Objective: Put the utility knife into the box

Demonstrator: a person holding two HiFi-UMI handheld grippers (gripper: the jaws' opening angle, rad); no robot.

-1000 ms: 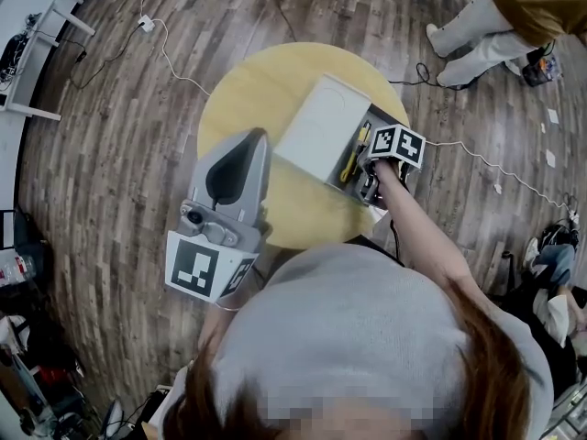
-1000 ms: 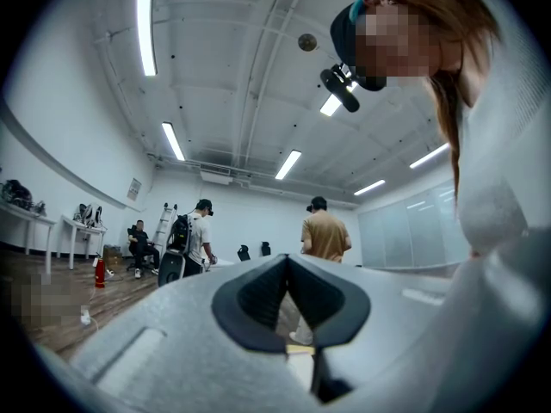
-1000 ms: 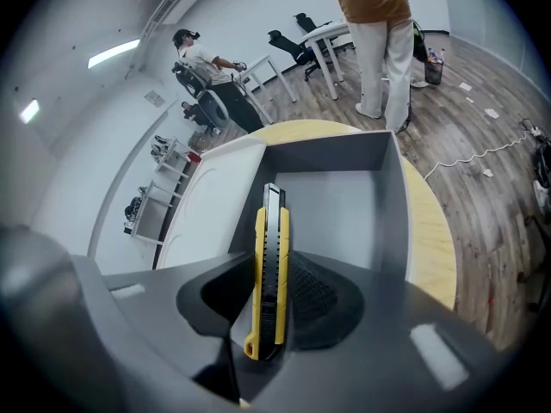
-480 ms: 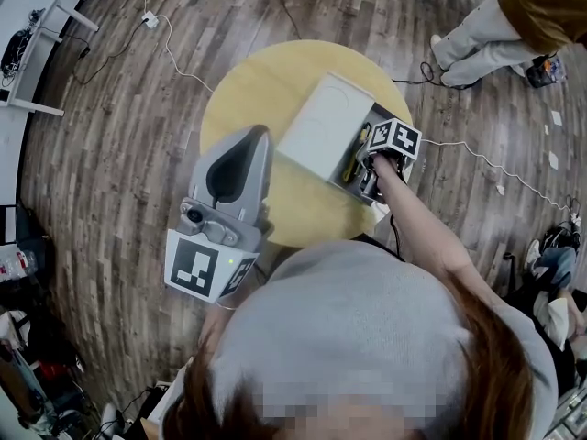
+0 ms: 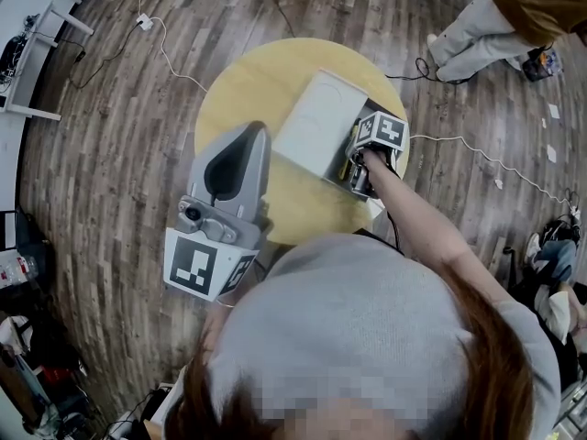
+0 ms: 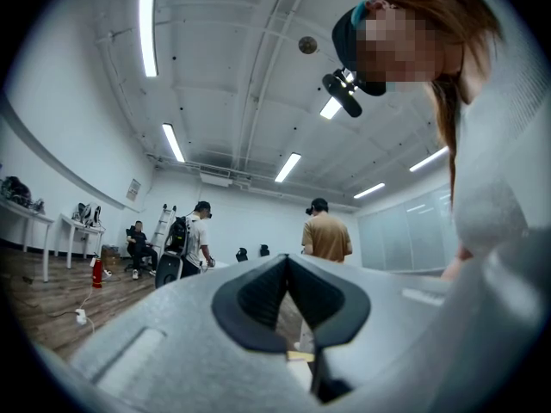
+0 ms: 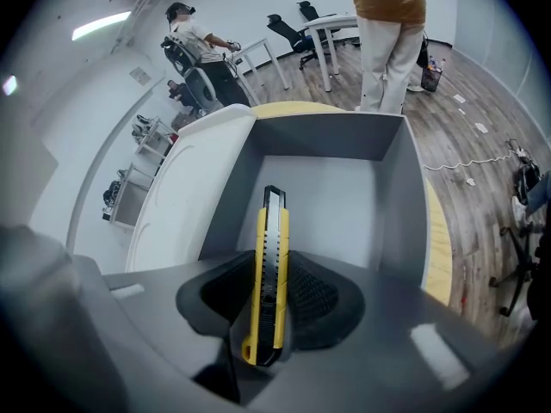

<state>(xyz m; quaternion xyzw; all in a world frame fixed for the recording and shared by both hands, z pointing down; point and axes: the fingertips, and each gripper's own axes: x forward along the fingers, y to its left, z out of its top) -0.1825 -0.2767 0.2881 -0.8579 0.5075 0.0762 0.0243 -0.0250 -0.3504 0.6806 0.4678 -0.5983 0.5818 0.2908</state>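
Observation:
A yellow-and-black utility knife (image 7: 269, 269) stands clamped between the pads of my right gripper (image 7: 274, 298), blade end pointing down into the open grey box (image 7: 344, 200). The box's white lid (image 7: 185, 196) lies folded out to the left. From the head view the right gripper (image 5: 358, 165) hangs steeply over the box's (image 5: 367, 191) right compartment, a sliver of the knife (image 5: 349, 159) beside it. My left gripper (image 5: 231, 168) is held near the body, off the table's front left, jaws together with nothing between them.
The box sits on a round yellow table (image 5: 248, 85) on a wood floor. A person (image 5: 500, 12) stands beyond the table at the top right. Cables (image 5: 468, 154) trail across the floor. More people (image 6: 325, 231) stand far off in the left gripper view.
My right gripper has shifted a little left and up in the head view and tipped further down over the box, knife still held. The left gripper has not moved.

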